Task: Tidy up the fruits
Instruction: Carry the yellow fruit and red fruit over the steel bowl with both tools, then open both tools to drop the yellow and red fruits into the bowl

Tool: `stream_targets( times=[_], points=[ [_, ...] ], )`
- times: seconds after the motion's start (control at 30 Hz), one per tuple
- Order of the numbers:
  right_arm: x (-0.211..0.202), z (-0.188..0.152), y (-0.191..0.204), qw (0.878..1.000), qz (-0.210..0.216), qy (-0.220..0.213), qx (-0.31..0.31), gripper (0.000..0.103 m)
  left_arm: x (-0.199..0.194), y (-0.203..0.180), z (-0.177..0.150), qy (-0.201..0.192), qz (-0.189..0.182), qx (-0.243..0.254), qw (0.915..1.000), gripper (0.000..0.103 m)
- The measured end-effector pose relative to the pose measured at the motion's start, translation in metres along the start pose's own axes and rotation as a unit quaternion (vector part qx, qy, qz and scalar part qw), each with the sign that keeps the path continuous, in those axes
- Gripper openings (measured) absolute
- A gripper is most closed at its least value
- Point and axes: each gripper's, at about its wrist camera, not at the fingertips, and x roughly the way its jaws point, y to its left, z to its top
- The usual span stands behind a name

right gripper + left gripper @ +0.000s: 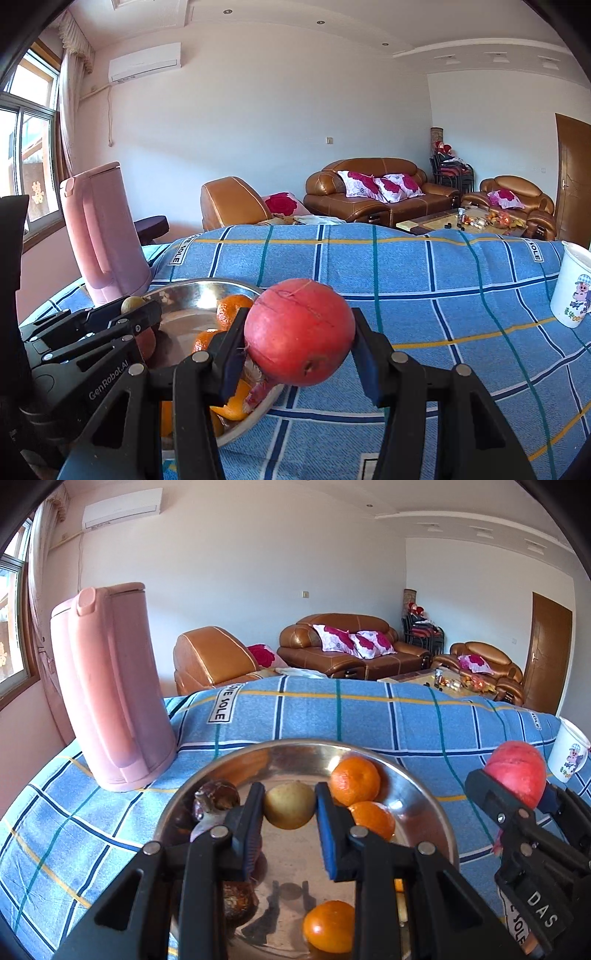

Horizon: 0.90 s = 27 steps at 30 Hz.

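Carrying two fruits over the round steel bowl [424, 797]: my left claw [289, 806] clamps a small yellow-green fruit [289, 805], my right claw [299, 339] a large red pomegranate [299, 332]. Advisable: lower each gently before releasing.

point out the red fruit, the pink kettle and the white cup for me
red fruit [299, 332], right wrist view, middle of its skin between the claw fingers
pink kettle [110, 686], left wrist view, on the handle side of its body
white cup [572, 291], right wrist view, on its printed side wall
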Motion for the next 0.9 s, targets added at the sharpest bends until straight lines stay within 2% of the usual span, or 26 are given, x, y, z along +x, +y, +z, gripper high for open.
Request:
stream_targets(
  times=[0.33, 0.5, 0.77, 0.9],
  points=[
    [0.024, 0.008, 0.024, 0.999, 0.031, -0.001, 0.006, 0.054, 0.006, 0.034, 0.005, 0.007, 0.013, -0.031, 0.9994, 0.029],
    [0.039, 0.016, 0.038, 0.999, 0.054, 0.007, -0.001, 0.054, 0.012, 0.036, 0.001, 0.024, 0.018, -0.031, 0.9991, 0.029],
    [0.075, 0.024, 0.057, 0.994, 0.091, 0.066, -0.013, 0.054, 0.018, 0.024, -0.004, 0.044, 0.028, -0.006, 0.9986, 0.029],
    [0.089, 0.028, 0.072, 0.989, 0.102, 0.100, -0.044, 0.054, 0.019, 0.019, -0.006, 0.045, 0.033, 0.008, 0.9984, 0.029]
  ],
)
